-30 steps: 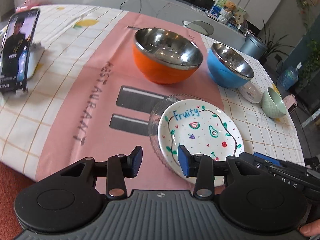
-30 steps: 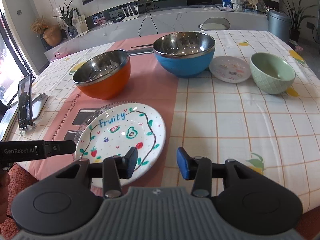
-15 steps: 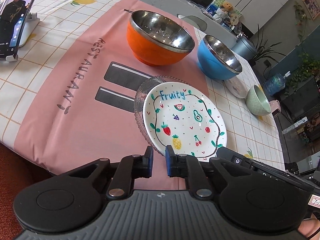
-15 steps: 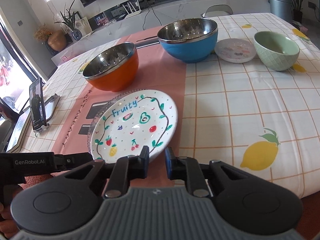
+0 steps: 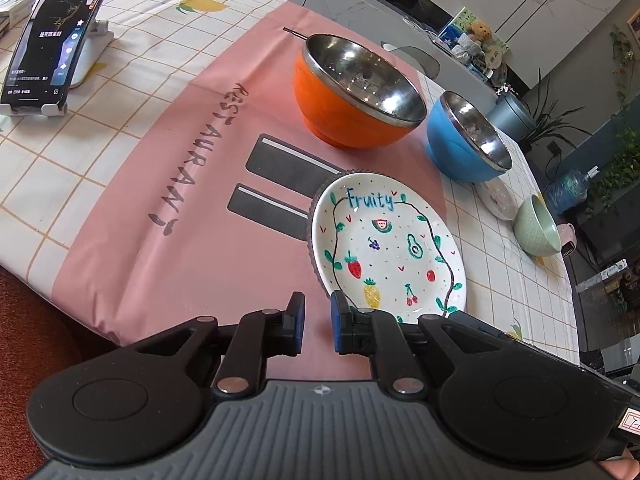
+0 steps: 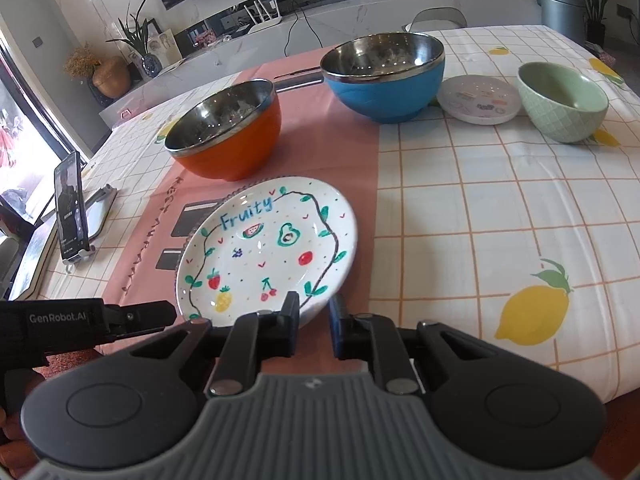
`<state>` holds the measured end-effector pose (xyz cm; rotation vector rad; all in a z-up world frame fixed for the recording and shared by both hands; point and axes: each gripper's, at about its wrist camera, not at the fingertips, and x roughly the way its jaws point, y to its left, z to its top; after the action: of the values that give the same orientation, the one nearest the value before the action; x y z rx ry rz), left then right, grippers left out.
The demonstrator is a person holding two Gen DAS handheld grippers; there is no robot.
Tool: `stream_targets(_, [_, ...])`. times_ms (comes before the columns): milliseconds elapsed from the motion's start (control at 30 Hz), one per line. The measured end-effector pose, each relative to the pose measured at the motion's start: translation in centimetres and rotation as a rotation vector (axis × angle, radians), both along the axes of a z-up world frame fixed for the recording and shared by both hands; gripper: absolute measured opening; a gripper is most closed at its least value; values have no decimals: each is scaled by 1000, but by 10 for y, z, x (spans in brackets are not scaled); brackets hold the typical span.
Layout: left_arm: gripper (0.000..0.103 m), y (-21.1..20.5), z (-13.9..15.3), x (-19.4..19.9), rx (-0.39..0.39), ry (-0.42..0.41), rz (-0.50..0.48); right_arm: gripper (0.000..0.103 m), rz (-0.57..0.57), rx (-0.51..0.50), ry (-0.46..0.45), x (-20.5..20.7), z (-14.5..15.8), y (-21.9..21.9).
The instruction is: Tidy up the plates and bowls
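**Q:** Ceramic on glass, is that a stack already? How far along are you?

**Me:** Barely started, I'd say. The Fruity plate (image 6: 266, 250), glossy white with painted fruit, sits on a clear glass plate (image 5: 313, 216) with a beaded rim that only peeks out on its far-left side. So that's one stack. Everything else is loose, as I read it. Just beyond the Fruity plate is the orange bowl (image 6: 226, 132), and to the right of that the blue bowl (image 6: 384, 80), both steel-lined, shiny inside, matte colour outside. Further right of the Fruity plate there's a small flat saucer (image 6: 478, 98) and a green bowl (image 6: 562, 100) with a quilted texture, touching or nearly so, I can't tell.

**Q:** And your grippers?

**Me:** Both empty. My left gripper (image 5: 316, 322) hangs by the near-left edge of the Fruity plate, jaws nearly together with a thin gap, gripping nothing. My right gripper (image 6: 314, 326) is at its near edge, same deal: narrow gap, nothing in it. Bowls probably still need nesting and the saucer joining the plates.
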<state>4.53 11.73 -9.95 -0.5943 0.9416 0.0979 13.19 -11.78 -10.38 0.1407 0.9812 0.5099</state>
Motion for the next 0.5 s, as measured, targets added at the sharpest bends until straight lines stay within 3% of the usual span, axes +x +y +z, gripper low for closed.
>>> stream_targets(200, [15,4,3,-1,8,-2,12,9,18,-17,-3,2,1,9])
stream_targets(500, [17,-16,31,16,70,-77,-71,29,-37,-3,-33,4,13,-11])
